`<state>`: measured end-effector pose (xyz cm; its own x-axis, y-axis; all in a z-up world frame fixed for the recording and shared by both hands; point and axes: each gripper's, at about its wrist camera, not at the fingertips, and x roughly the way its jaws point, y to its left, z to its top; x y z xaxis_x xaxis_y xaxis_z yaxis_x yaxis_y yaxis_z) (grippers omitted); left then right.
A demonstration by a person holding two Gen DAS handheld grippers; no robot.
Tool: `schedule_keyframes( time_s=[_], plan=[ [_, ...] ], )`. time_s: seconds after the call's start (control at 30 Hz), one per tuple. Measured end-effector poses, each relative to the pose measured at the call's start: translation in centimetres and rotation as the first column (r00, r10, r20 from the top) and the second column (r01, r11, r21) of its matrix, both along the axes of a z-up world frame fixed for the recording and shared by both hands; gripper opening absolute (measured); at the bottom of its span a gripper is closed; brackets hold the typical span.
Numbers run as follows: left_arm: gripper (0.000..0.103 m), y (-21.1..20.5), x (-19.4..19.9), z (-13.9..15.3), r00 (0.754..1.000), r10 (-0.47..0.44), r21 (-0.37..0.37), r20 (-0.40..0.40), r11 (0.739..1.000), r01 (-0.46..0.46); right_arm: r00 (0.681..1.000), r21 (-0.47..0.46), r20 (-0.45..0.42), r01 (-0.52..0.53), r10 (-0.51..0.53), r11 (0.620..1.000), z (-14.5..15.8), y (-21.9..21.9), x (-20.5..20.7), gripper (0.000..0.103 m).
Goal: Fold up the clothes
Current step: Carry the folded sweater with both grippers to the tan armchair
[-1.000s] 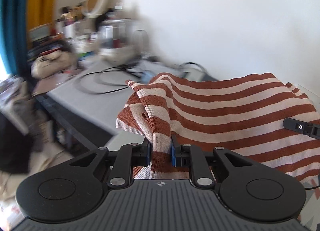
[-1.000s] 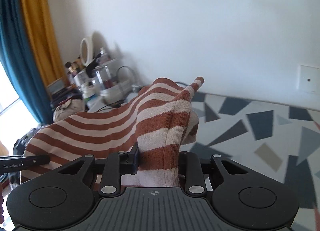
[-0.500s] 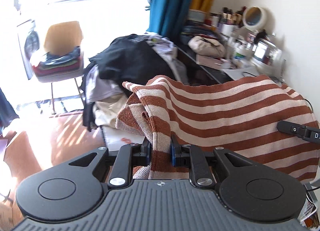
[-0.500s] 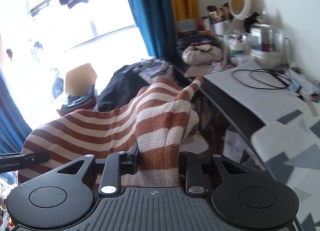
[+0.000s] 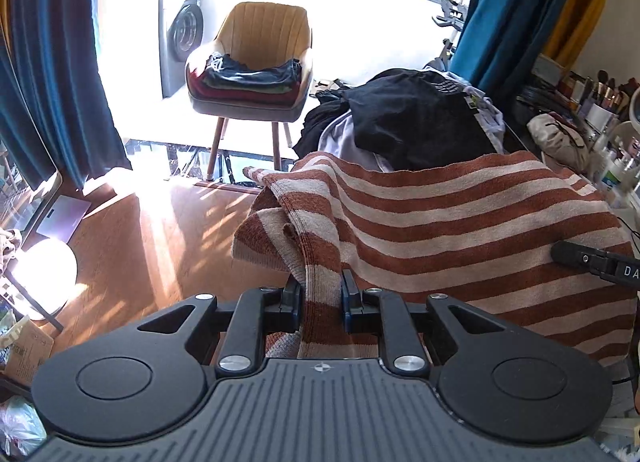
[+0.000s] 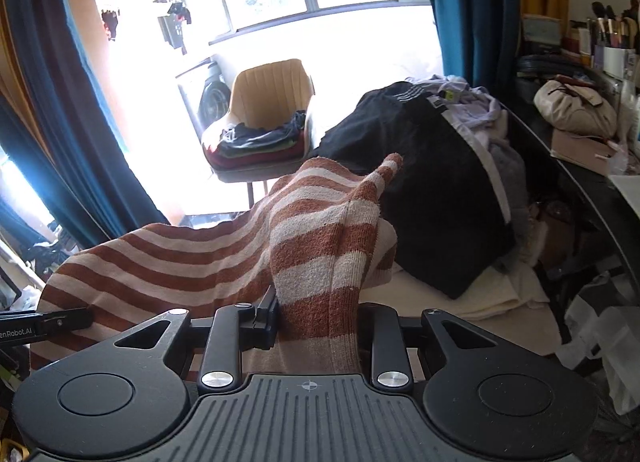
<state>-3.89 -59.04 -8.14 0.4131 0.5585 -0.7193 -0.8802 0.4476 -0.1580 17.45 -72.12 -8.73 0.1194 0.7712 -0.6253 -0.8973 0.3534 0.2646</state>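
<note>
We've got the left gripper (image 5: 321, 298) clamped on a bunched edge of the striped sweater (image 5: 460, 229), and the right gripper (image 6: 316, 322) pinching the other end (image 6: 320, 262), the knit slung in the air between them. What's just changed: a second ago both cameras faced the white wall and the patterned table; now we've swung round to the sunlit window, and the armchair (image 5: 260, 45) with its stack of folded clothes (image 5: 248, 79) sits dead ahead. That reads to us as carrying, not folding: this one looks bound for the stack. The sweater hangs short of the armchair, with the dark laundry heap (image 6: 432, 181) to the chair's right, just behind the cloth.
</note>
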Motion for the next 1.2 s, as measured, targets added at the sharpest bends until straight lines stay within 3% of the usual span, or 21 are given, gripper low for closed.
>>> schedule_keyframes(
  time_s=[0.13, 0.3, 0.57, 0.87, 1.2],
  plan=[
    [0.018, 5.5, 2.6, 0.9, 1.000, 0.021, -0.008, -0.016, 1.000, -0.021, 0.996, 0.005, -0.093, 0.003, -0.002, 1.000, -0.8, 6.0, 4.3, 0.024],
    [0.019, 11.2, 5.8, 1.8, 0.999, 0.036, 0.033, -0.035, 0.999, -0.035, 0.997, 0.040, -0.079, -0.022, 0.025, 0.999, -0.5, 13.1, 8.5, 0.024],
    [0.019, 18.3, 7.9, 0.6, 0.998, 0.049, -0.001, -0.038, 0.999, -0.049, 0.995, 0.024, -0.094, -0.037, 0.039, 0.999, -1.8, 21.4, 11.8, 0.024],
    [0.019, 28.8, 7.8, -2.2, 1.000, -0.021, -0.055, 0.002, 0.998, 0.021, 0.997, -0.042, -0.075, 0.021, -0.024, 0.999, -3.1, 31.4, 12.2, 0.024],
    [0.018, 48.1, 4.5, -1.2, 0.986, -0.164, -0.055, 0.014, 0.985, 0.165, 0.981, -0.083, -0.078, 0.169, -0.176, 0.982, -2.3, 47.0, 7.5, 0.024]
  ],
)
